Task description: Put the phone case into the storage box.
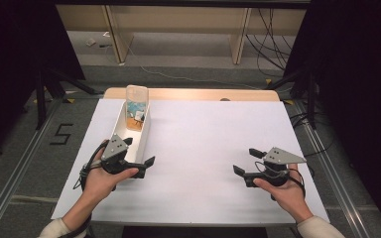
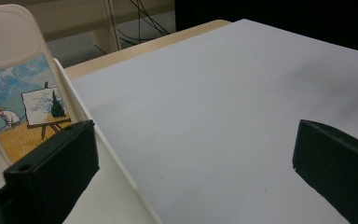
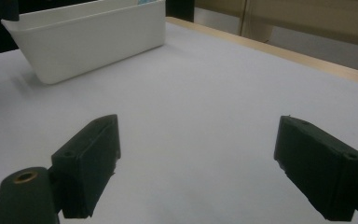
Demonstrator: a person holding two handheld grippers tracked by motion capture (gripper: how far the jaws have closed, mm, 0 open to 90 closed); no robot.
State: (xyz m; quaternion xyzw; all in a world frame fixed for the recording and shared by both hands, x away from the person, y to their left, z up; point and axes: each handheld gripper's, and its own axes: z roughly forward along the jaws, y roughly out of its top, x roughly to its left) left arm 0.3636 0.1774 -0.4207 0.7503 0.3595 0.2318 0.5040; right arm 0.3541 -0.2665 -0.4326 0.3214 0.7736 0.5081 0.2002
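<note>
A long white bin [image 1: 140, 139] lies on the left of the white table sheet [image 1: 203, 144]. A phone case [image 1: 137, 105] with a painted field scene stands tilted at the bin's far end; the left gripper view shows it close up [image 2: 21, 93]. My left gripper [image 1: 139, 151] is open at the bin's near end, one jaw over the inside and the other outside, straddling the right wall [image 2: 121, 172] and holding nothing [image 2: 193, 172]. My right gripper [image 1: 247, 161] stands open and empty over bare sheet at the right, pointing toward the bin [image 3: 93, 39].
The wooden table edge [image 1: 193, 93] runs along the back, with floor, cables and shelf legs beyond it. Black stands flank the table on both sides. Bare sheet [image 3: 200, 93] spreads between the two grippers.
</note>
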